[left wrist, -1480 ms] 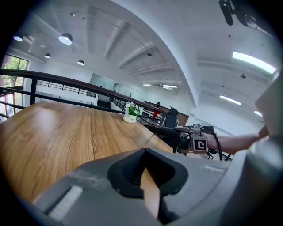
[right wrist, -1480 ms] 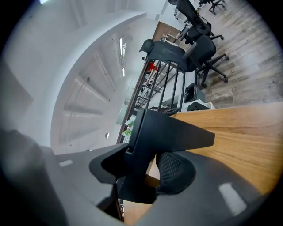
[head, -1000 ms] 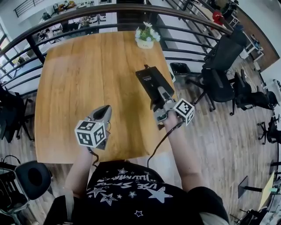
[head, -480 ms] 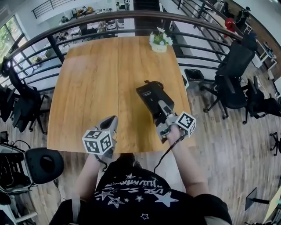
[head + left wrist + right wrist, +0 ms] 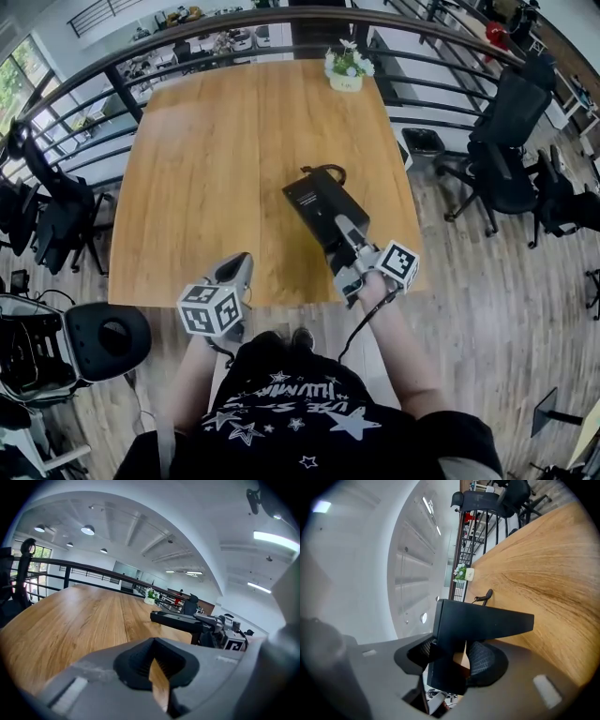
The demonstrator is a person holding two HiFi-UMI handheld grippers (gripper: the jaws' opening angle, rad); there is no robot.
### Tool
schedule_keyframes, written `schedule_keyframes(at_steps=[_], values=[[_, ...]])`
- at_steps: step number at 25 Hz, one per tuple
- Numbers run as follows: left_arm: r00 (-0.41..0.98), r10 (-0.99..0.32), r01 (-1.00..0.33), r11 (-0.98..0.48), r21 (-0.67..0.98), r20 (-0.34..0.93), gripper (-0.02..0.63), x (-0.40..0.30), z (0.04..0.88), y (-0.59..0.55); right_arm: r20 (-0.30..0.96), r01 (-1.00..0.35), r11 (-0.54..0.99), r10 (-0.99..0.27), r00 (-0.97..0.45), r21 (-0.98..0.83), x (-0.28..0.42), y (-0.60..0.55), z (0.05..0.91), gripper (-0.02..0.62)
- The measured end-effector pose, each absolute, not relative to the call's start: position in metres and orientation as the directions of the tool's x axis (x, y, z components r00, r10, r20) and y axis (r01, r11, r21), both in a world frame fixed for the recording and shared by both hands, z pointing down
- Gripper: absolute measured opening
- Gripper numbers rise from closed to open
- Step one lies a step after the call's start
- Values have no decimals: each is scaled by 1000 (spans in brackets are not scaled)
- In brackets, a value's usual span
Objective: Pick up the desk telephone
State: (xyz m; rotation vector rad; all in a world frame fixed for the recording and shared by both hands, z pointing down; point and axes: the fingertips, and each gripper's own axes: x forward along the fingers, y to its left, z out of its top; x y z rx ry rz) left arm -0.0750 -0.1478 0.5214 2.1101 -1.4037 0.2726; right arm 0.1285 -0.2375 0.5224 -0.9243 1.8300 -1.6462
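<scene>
Right tongs (image 5: 342, 230) clamped on desk telephone (image 5: 314, 202), drawn nearer counter (image 5: 206, 159) front edge than before; left tongs (image 5: 240, 262) together, empty, likewise withdrawn.

Closed fingers (image 5: 139, 661) — desk telephone (image 5: 176, 619) beyond, right

Your desk telephone (image 5: 317, 204) reads as matt black plastic, smooth and flat-faced. The table (image 5: 206, 159) is warm wood with visible grain and a smooth satin sheen. Both shells are smooth matt grey plastic: left gripper (image 5: 157, 667), right gripper (image 5: 454, 656). On the right one the pads (image 5: 486, 660) are black with a fine cross-hatch; the left's look ribbed. The railing (image 5: 125, 92) is dark metal, slightly glossy. The floor (image 5: 487, 281) is wood planks, low sheen. Your shirt (image 5: 300, 412) is black cloth, white print.
</scene>
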Motion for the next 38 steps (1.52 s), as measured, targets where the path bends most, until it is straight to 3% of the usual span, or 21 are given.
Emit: schedule_keyframes(at_steps=[17,38], values=[[485,-749,-866,-340,366,452,2,-117,521,-51,-37,-113,131,-797,-603,-985,87,-126,493,209],[517,-750,-846,-375,379,411,2,-140,508,56,-63,-129,168,-810,-583,-977,59,-2,479,210]])
